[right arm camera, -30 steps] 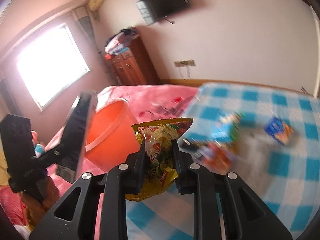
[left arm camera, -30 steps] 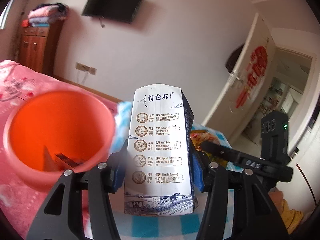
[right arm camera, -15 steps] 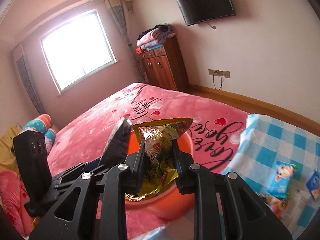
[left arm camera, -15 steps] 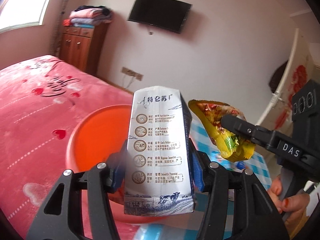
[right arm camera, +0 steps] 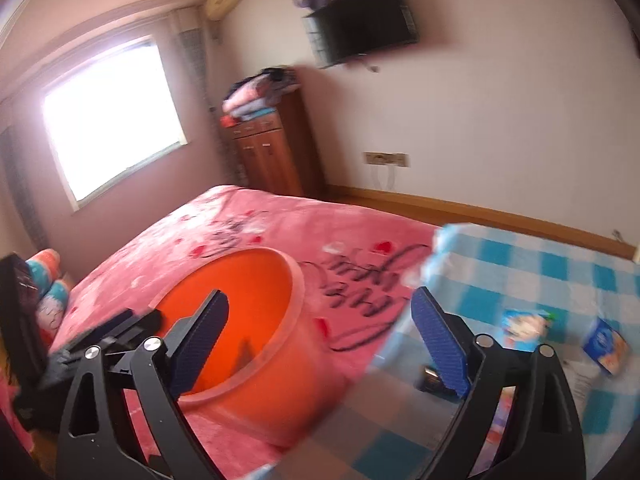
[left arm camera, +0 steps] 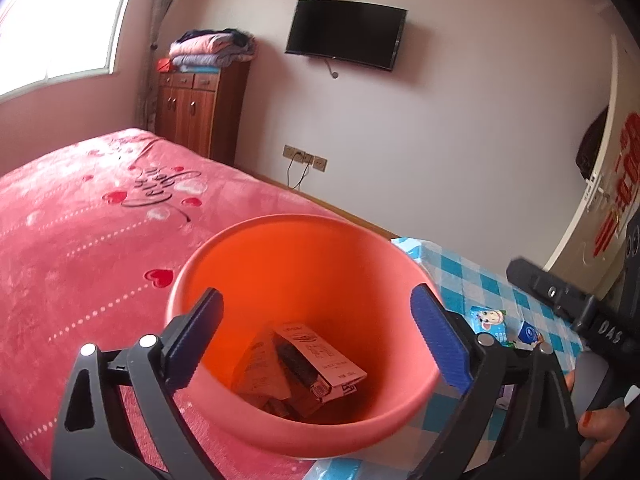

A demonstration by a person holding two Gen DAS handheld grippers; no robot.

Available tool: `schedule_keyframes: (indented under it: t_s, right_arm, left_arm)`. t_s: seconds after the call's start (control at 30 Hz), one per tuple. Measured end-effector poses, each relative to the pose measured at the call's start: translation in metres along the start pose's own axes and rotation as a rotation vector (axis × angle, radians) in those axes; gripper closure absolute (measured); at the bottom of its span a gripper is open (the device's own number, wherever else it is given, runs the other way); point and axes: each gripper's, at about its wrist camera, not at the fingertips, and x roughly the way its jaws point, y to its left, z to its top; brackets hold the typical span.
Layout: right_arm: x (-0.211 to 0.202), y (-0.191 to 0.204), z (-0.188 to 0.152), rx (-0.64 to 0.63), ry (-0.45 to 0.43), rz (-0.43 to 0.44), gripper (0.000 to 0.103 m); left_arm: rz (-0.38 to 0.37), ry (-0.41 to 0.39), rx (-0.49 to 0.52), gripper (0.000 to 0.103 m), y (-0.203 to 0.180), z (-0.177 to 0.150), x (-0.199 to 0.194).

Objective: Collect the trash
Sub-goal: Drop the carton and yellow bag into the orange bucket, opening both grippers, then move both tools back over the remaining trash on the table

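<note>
Both claws are spreading wide with nothing between the pads: the left gripper (left arm camera: 316, 334) frames the orange bucket (left arm camera: 224, 412) at lower centre, where a milk carton (left arm camera: 320, 364) lies. The right gripper (right arm camera: 320, 340) overhangs the rim; swinging right toward the wrappers (right arm camera: 520, 326) on the checked cloth (right arm camera: 560, 276) could tip the bucket.
</note>
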Motion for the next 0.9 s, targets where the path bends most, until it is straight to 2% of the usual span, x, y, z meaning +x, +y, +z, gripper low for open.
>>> schedule_keyframes:
  t_s: [0.33, 0.57, 0.9]
  right_arm:
    - [-0.038, -0.068, -0.044, 0.022, -0.042, -0.232, 0.01]
    - [-0.067, -0.104, -0.062, 0.056, -0.072, -0.318, 0.01]
    - [-0.1, -0.149, -0.082, 0.099, -0.096, -0.433, 0.01]
  left_arm:
    - [-0.096, 0.015, 0.096, 0.007, -0.064, -0.013, 0.0]
    - [-0.156, 0.038, 0.161, 0.007, -0.106, -0.028, 0.0]
    - [-0.199, 0.083, 0.226, 0.007, -0.152, -0.055, 0.002]
